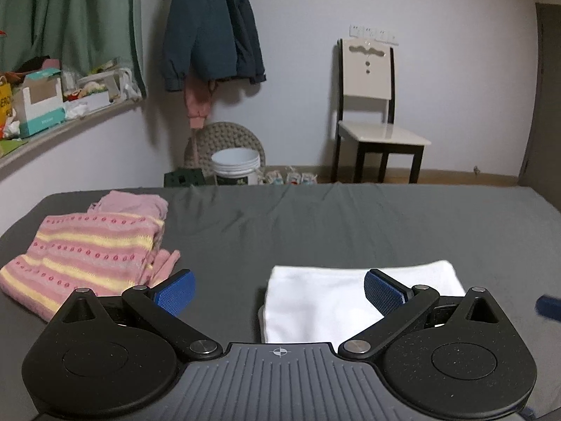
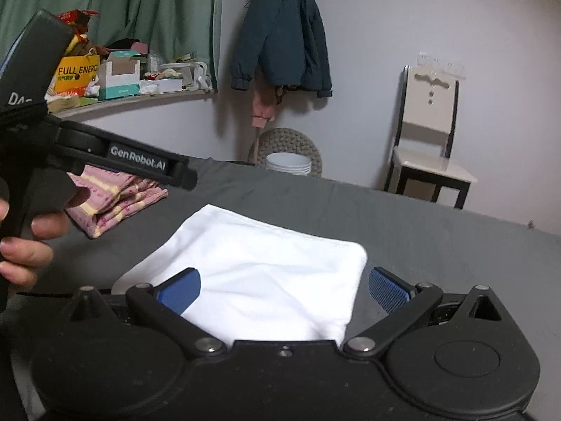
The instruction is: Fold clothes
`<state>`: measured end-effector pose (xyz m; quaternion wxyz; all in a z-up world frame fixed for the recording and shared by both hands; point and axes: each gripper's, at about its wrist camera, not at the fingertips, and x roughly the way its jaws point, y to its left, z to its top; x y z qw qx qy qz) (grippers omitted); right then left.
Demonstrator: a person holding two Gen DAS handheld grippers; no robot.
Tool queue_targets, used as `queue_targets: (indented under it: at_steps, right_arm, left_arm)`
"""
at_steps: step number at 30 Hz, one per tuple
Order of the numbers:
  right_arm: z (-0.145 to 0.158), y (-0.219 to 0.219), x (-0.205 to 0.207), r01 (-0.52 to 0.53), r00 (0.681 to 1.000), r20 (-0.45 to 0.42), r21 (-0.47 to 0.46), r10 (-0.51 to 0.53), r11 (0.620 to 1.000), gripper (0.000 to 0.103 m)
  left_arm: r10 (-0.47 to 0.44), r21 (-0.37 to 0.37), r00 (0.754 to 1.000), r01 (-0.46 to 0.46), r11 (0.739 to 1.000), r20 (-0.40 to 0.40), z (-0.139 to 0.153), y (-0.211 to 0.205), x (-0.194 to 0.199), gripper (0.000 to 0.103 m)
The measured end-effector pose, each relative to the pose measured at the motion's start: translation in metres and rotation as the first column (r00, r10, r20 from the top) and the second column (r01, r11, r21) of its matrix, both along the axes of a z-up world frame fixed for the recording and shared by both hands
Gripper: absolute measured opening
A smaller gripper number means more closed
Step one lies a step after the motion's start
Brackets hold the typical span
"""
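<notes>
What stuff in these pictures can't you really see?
- White cloth: its near edge is hidden behind the right gripper body in the right wrist view.
- Striped pink garment: partly covered by the left gripper's body in the right wrist view.
- Blue blur at the right edge of the left wrist view: too blurred to name.
- Bags on the floor: too small to read.

Both grippers, left gripper [image 1: 279, 291] and right gripper [image 2: 284, 289], are black, with blue textured pads [image 1: 383, 296], silver pivot screws and round housings at five and seven o'clock.
</notes>
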<state>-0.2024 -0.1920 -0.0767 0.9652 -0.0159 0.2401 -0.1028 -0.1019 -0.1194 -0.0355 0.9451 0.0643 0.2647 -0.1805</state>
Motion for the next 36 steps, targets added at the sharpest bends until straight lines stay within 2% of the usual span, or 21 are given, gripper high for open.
queue_targets:
  at_steps: [4, 8, 11, 18, 36]
  right_arm:
    - [-0.002, -0.001, 0.0, -0.014, 1.0, -0.017, 0.017, 0.015, 1.0, 0.103]
    - [-0.004, -0.009, 0.004, 0.018, 0.999, -0.047, 0.048, -0.016, 0.999, 0.103]
    - [-0.007, -0.012, 0.008, 0.027, 0.996, -0.083, 0.068, -0.021, 0.997, 0.103]
    - [-0.009, -0.015, 0.009, 0.023, 0.995, -0.102, 0.085, -0.014, 0.996, 0.103]
    - [-0.01, -0.017, 0.009, 0.031, 0.992, -0.124, 0.088, -0.02, 0.996, 0.103]
  left_arm:
    - [0.008, 0.02, 0.999, -0.007, 1.0, -0.04, -0.003, 0.0, -0.002, 0.103]
    - [0.011, 0.033, 0.996, -0.008, 0.999, -0.091, -0.009, -0.002, 0.0, 0.103]
    - [0.009, 0.032, 0.991, -0.005, 0.999, -0.136, -0.013, -0.001, 0.003, 0.103]
    - [-0.02, 0.006, 0.98, 0.021, 1.0, -0.196, -0.021, -0.002, 0.011, 0.103]
    - [-0.029, -0.003, 0.973, 0.029, 1.0, -0.229, -0.025, -0.002, 0.02, 0.103]
